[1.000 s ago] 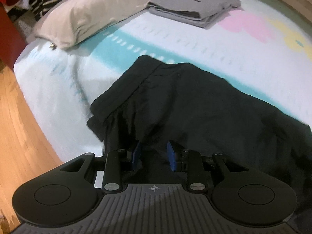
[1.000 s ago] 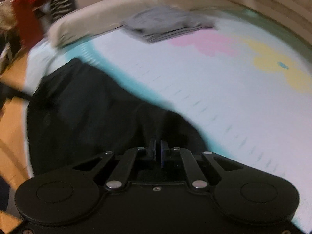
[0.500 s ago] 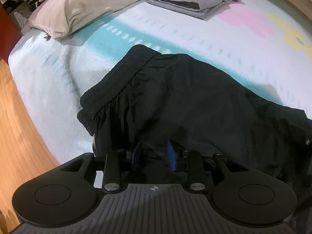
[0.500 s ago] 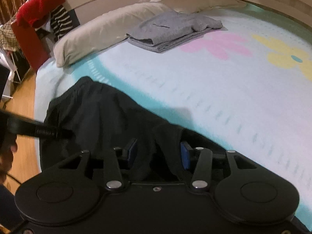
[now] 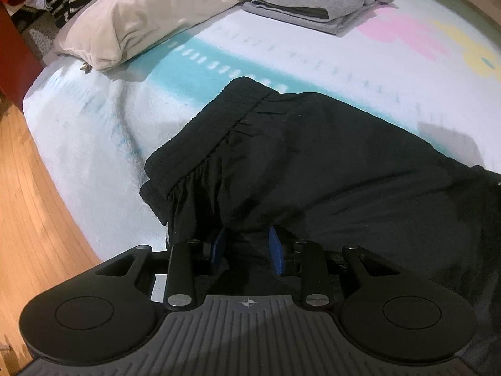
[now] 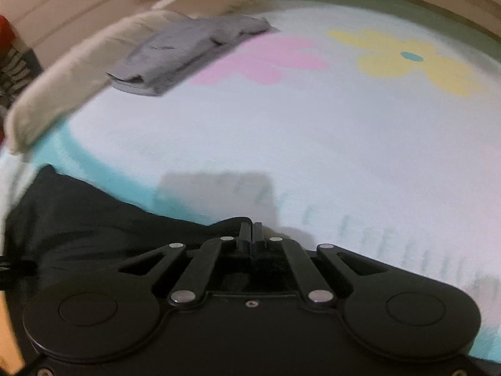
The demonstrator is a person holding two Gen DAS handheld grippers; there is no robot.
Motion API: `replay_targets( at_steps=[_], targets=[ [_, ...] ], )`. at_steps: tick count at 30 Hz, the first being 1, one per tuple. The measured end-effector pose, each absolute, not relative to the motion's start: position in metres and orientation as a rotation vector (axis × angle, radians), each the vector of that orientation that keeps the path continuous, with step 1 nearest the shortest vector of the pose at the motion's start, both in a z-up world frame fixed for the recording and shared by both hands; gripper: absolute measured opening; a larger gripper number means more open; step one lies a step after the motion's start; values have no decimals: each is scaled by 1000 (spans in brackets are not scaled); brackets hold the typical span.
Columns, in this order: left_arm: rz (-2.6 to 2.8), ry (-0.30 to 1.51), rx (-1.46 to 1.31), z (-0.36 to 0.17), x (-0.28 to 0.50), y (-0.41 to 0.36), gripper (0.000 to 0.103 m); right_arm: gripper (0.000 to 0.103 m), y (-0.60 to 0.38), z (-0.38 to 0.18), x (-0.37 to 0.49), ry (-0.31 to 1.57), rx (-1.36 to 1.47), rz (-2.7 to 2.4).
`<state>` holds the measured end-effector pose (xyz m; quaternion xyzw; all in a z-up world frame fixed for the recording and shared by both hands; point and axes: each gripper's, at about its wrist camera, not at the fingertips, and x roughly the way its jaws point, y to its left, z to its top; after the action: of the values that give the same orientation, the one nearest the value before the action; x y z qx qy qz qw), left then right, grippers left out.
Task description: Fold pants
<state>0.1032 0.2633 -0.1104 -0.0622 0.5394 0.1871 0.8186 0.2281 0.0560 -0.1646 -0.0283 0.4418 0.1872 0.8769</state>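
Black pants (image 5: 313,163) lie on the bed near its left edge, the elastic waistband (image 5: 213,138) toward the far left. My left gripper (image 5: 247,246) is open, its blue pads either side of a bunch of the black fabric. In the right wrist view the pants (image 6: 94,232) lie at the lower left. My right gripper (image 6: 250,233) is shut, its tips at the pants' edge; whether cloth is pinched between them is hidden.
The bed sheet (image 6: 313,144) is white with a teal band, a pink flower and a yellow flower (image 6: 410,59). A folded grey garment (image 5: 313,0) and a beige pillow (image 5: 150,15) lie at the far side. Wooden floor (image 5: 28,206) is left of the bed.
My right gripper has shut, after standing open half a second ago, and it has swung right so less of the pants shows. The left gripper stays open over the fabric, with the view shifted slightly.
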Motion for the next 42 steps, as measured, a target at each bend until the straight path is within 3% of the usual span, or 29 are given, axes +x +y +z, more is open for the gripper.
replay_targets(
  at_steps=[2,4,6,11,21,25,31,42],
  targets=[
    [403,1149,-138,-109,103,264,30,4,59,-169,227,920,-81,382],
    [408,1136,-143,-102,100,264,30,16,59,-164,221,885,-101,374],
    [421,1085,-121,-90,95,260,30,48,52,-151,211,829,-92,344],
    [313,979,-76,-70,89,237,30,42,24,-123,178,808,-62,350],
    [288,1110,82,-114,83,226,32,32,12,-160,92,976,-227,346],
    [427,1104,92,-116,86,244,32,32,-14,-164,74,948,-320,201],
    [357,1080,47,-95,86,221,30,34,-74,-156,84,1003,-164,4],
    [-30,1057,44,-79,84,96,31,40,-179,-108,60,945,96,-205]
  ],
)
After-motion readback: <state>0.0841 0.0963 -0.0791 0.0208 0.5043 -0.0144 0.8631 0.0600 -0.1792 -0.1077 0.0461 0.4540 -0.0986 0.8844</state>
